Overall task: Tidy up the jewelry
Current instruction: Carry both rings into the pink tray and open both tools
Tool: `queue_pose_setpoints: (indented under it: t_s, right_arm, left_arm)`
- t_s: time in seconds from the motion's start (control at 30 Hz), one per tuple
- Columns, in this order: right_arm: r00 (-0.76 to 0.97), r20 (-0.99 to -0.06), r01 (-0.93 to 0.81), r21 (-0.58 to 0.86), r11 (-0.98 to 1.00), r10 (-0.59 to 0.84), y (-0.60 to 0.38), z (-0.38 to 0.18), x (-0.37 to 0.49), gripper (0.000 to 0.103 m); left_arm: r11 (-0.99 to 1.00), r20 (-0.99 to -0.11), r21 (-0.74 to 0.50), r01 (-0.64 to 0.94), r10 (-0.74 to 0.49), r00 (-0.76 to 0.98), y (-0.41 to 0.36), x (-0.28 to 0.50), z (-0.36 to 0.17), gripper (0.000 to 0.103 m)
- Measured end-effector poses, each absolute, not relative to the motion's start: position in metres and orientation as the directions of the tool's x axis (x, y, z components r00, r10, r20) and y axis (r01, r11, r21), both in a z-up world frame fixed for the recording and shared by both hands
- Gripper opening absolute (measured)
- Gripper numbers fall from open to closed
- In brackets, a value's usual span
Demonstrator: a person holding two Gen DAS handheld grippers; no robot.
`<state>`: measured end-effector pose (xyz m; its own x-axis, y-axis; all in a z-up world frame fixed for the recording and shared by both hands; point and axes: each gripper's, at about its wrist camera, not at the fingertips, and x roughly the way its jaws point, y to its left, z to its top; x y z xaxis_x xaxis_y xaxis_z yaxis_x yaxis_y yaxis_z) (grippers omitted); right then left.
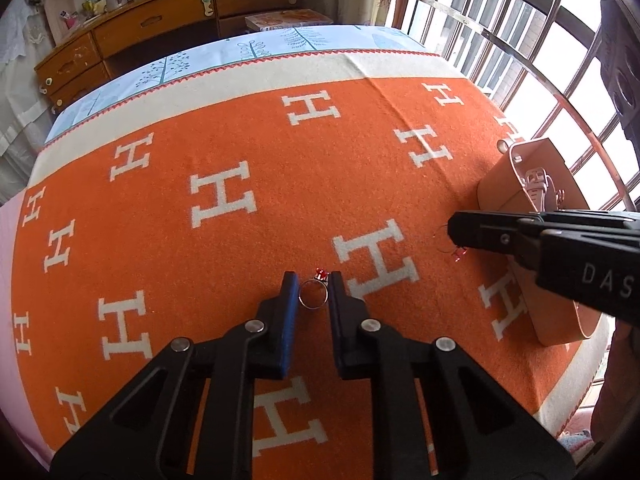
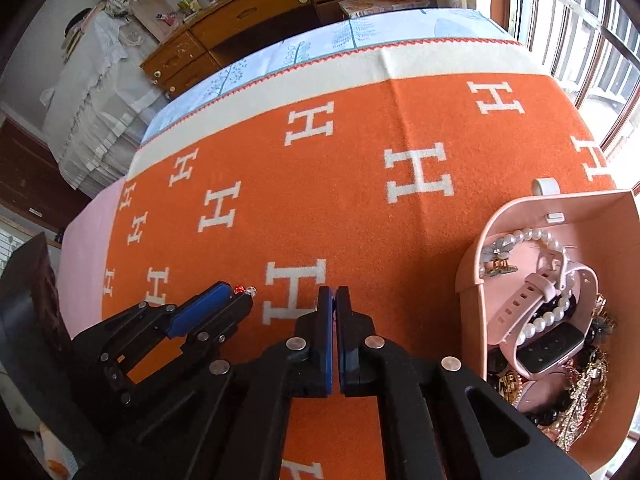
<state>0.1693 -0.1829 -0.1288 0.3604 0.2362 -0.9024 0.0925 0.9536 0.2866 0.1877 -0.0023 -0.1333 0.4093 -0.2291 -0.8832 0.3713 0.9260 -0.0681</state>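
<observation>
Left wrist, ring (image 1: pixel 314 295) between left gripper (image 1: pixel 313 286) pads

Bright daylight pours in from the barred window (image 1: pixel 520 40) on the right, which is washed out to near white. The orange blanket (image 1: pixel 240 240) is evenly lit, with only soft shadows. Both fisheye views bend lines strongly and darken toward the corners. The far dresser (image 1: pixel 160 20) looks slightly soft.

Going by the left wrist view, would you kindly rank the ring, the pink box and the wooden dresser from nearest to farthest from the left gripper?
1. Ring, between the left gripper fingertips.
2. Pink box, to the right.
3. Wooden dresser, beyond the bed.
</observation>
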Motion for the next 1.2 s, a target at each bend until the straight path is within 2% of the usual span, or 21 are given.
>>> queue_pose_setpoints:
  t_s: [0.17, 0.37, 0.7, 1.0, 1.2]
  right_arm:
    - [0.404, -0.864, 0.092, 0.367, 0.926, 0.302, -0.201, -0.107, 0.156, 0.002]
    - [0.519, -0.777, 0.049, 0.443, 0.895, 0.356, -0.233, -0.056, 0.124, 0.002]
    - [0.688, -0.683, 0.076, 0.405, 0.911, 0.246, -0.329, 0.016, 0.048, 0.002]
    - [0.681, -0.702, 0.117, 0.384, 0.916, 0.207, -0.382, 0.006, 0.024, 0.002]
    - [0.651, -0.727, 0.117, 0.381, 0.917, 0.219, -0.38, -0.018, 0.053, 0.002]
  left_arm:
    - [0.93, -0.864, -0.103, 0.353, -0.26, 0.432, 0.0, 0.179, -0.104, 0.013]
    - [0.908, -0.826, -0.116, 0.403, -0.313, 0.468, -0.027, 0.157, -0.055, 0.013]
    - [0.846, -0.777, -0.144, 0.513, -0.418, 0.471, -0.114, 0.129, 0.008, 0.013]
    - [0.819, -0.824, -0.144, 0.556, -0.41, 0.391, -0.17, 0.12, -0.013, 0.013]
    - [0.83, -0.854, -0.142, 0.539, -0.378, 0.358, -0.181, 0.127, -0.036, 0.013]
